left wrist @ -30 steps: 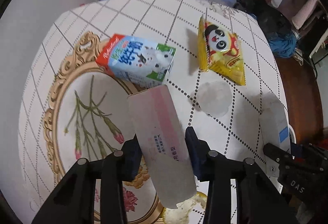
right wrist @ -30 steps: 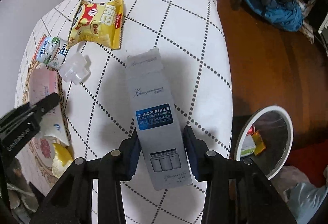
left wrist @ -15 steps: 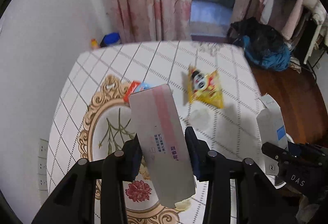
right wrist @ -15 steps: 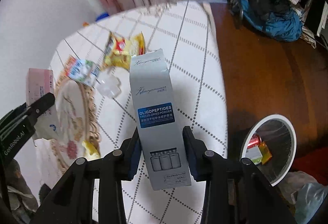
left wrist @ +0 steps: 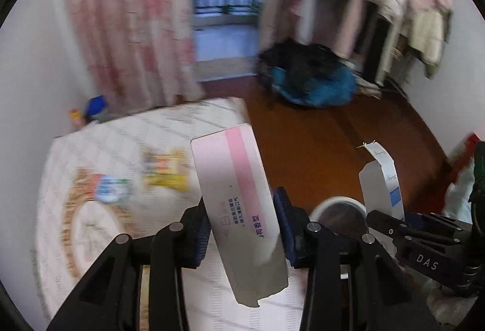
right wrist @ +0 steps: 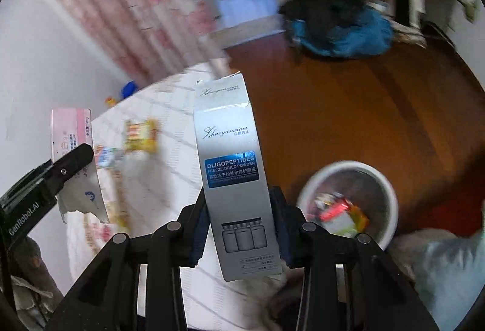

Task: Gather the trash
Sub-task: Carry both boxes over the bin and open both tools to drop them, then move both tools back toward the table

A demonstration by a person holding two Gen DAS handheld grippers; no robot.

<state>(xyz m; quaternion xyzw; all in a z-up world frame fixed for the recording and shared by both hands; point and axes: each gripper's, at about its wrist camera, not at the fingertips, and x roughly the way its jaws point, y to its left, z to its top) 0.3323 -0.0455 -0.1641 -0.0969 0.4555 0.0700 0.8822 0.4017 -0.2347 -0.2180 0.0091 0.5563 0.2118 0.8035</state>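
Right wrist view: right gripper [right wrist: 239, 232] clamps the silver box [right wrist: 235, 179] at centre frame; trash bin [right wrist: 383, 188] sits lower right. Left gripper [left wrist: 242, 228] clamps the pink box [left wrist: 239, 200]. Risk: early release drops either box on the floor. Snack bag [right wrist: 141, 135] and milk carton [left wrist: 110, 187] lie on the table [left wrist: 145, 131], clear of the path.

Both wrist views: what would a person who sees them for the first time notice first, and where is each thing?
First come the two boxes held up in the air: the pink and white box clamped in the left gripper, and the silver box with a blue label clamped in the right gripper. Next is the round white trash bin on the brown floor, to the right of the silver box, with colourful wrappers already inside. Snack packets lie blurred on the table behind.
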